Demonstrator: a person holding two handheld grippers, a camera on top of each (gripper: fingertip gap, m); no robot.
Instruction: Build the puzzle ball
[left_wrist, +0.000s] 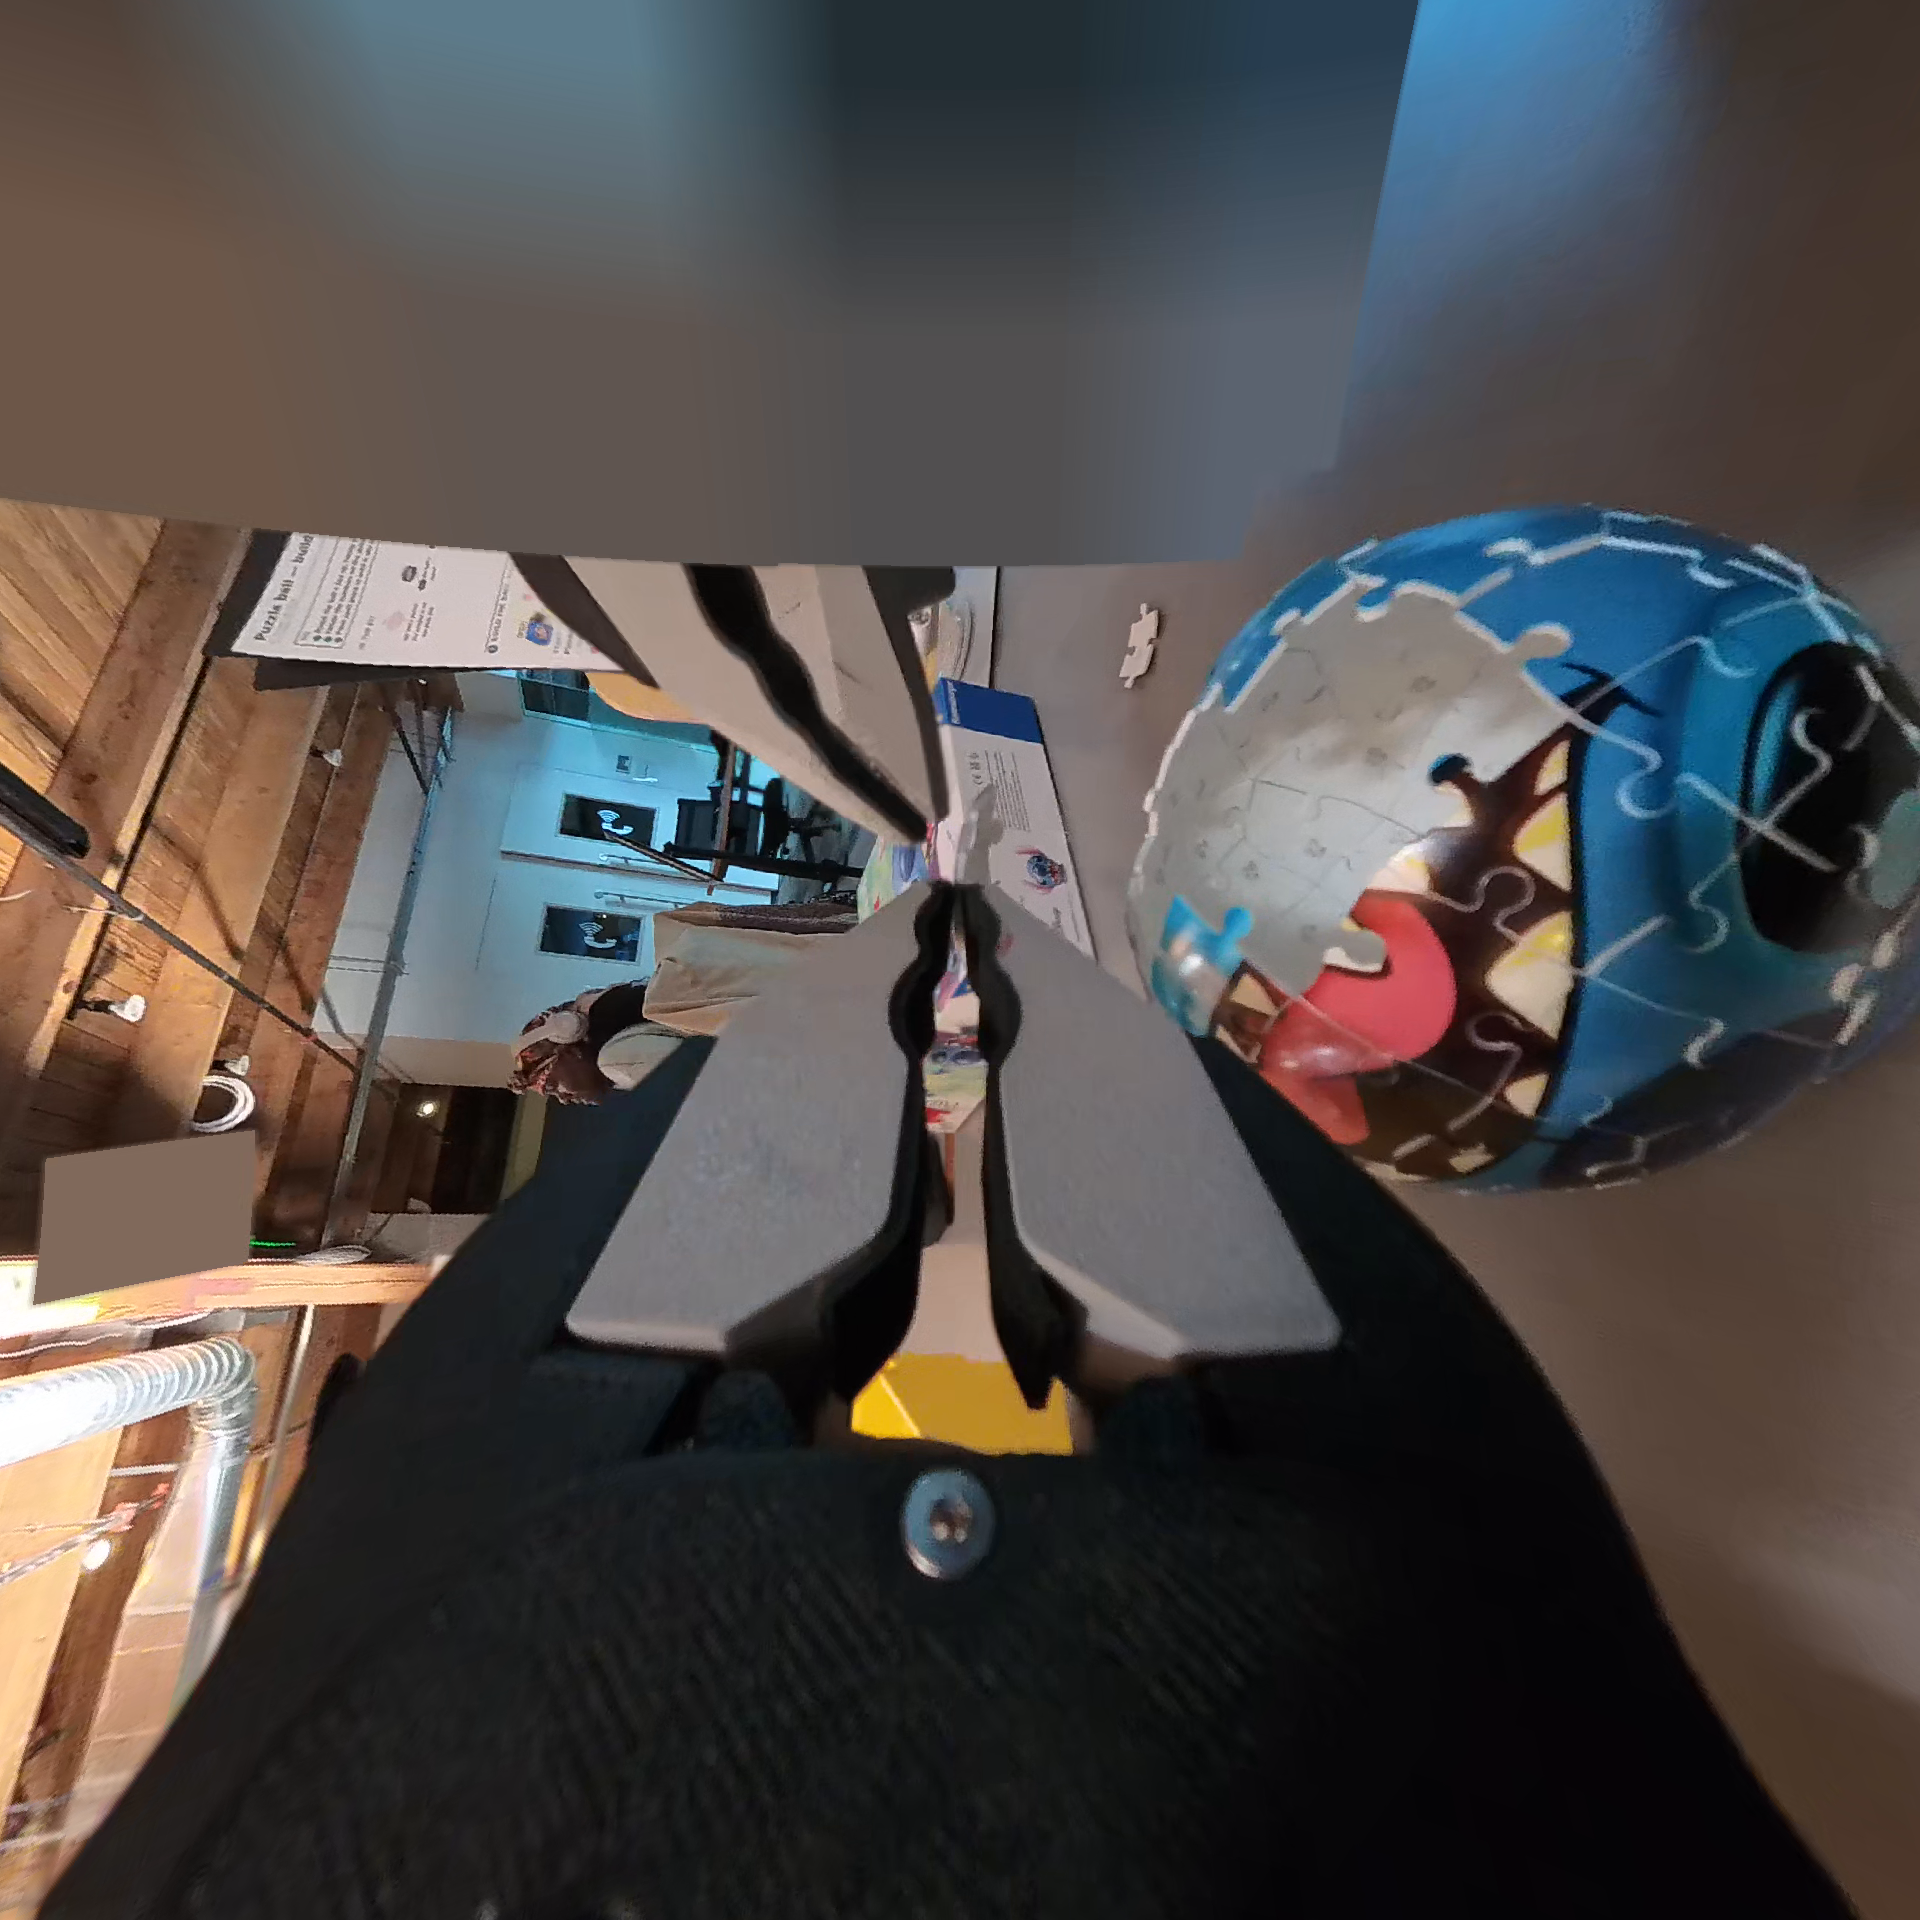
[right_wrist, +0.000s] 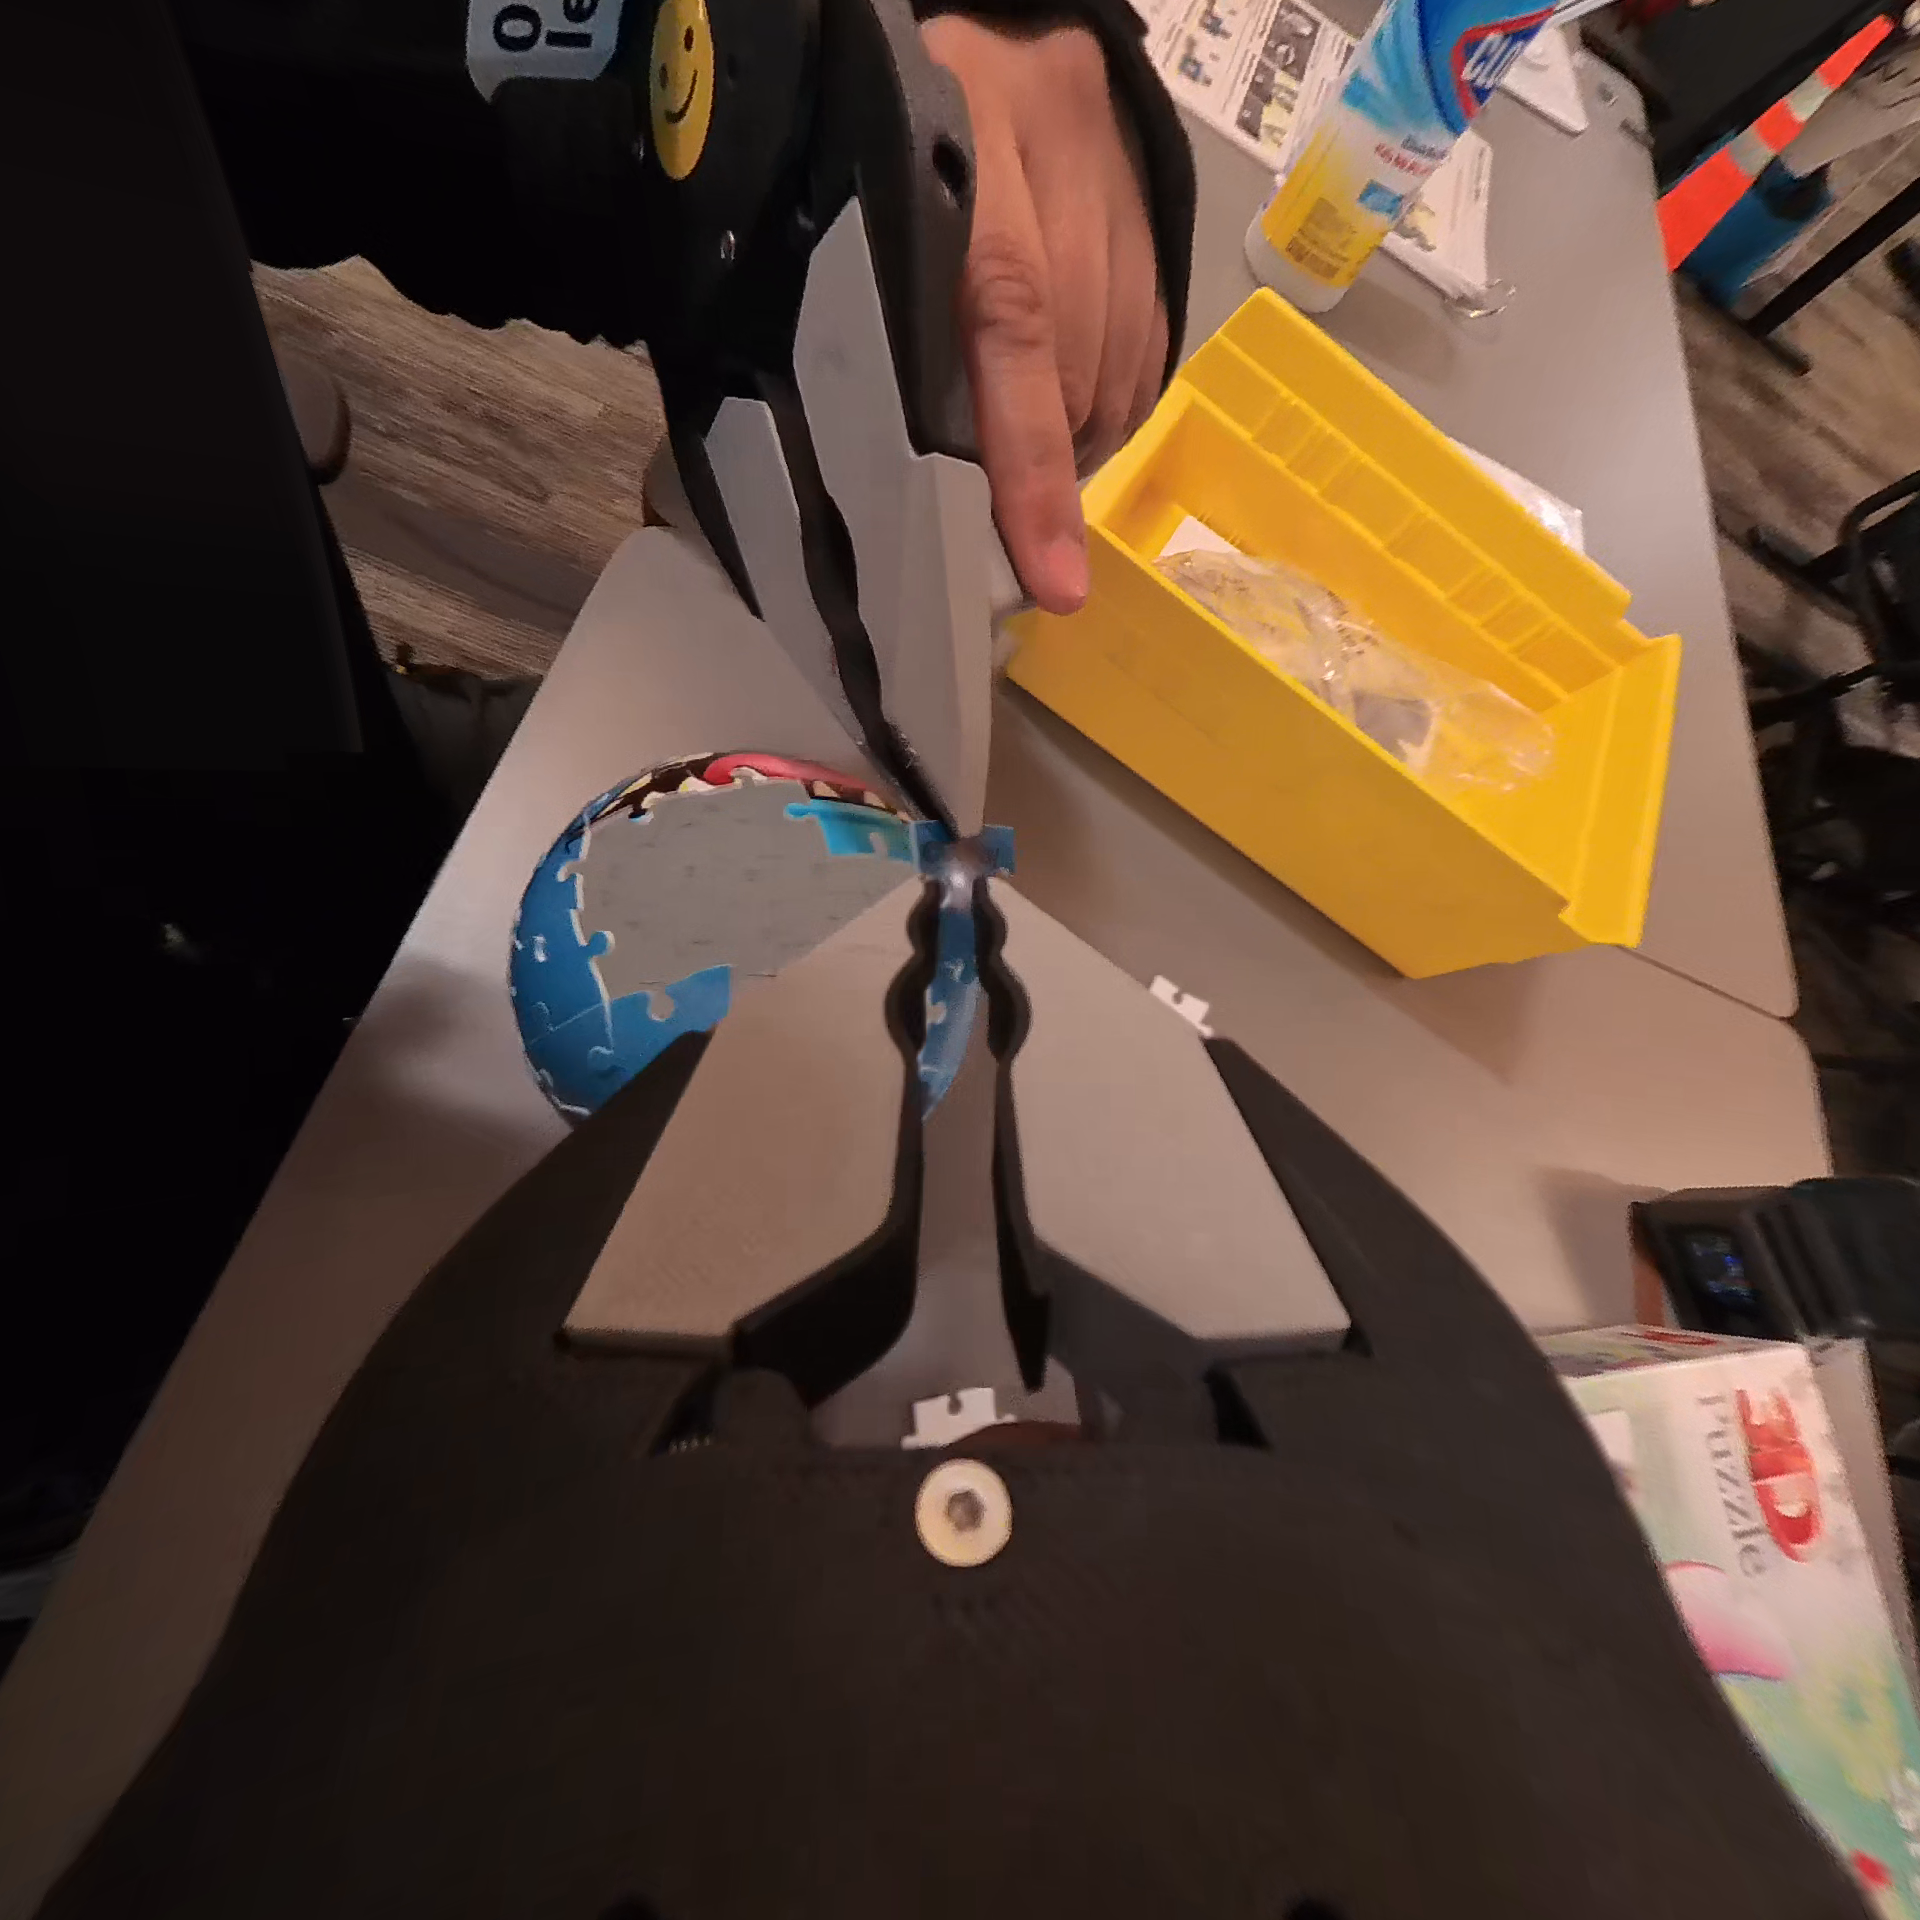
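The puzzle ball (right_wrist: 665, 914) rests on the grey table (right_wrist: 1403, 1122); it is blue with a red and brown picture and a large grey-white patch. It also shows in the left wrist view (left_wrist: 1538, 852), to the right of my fingers. A small blue puzzle piece (right_wrist: 966, 847) hangs in the air just right of the ball. My right gripper (right_wrist: 961, 883) is shut on it from below. My left gripper (right_wrist: 940, 821), held by a hand, meets it tip to tip from above and is shut on its upper edge. In the left wrist view my left gripper (left_wrist: 943, 899) touches the right gripper's tips (left_wrist: 925, 826).
A yellow bin (right_wrist: 1299, 821) holding a clear plastic bag (right_wrist: 1351, 665) stands right of the ball. Loose white pieces (right_wrist: 1179, 1003) (right_wrist: 951, 1413) (left_wrist: 1140, 644) lie on the table. The puzzle box (right_wrist: 1766, 1558) lies at the near right, a cleaner bottle (right_wrist: 1361, 156) at the back. A person (left_wrist: 623, 1018) stands far off. Only a small space, under 4 cm, lies between the two pairs of fingers.
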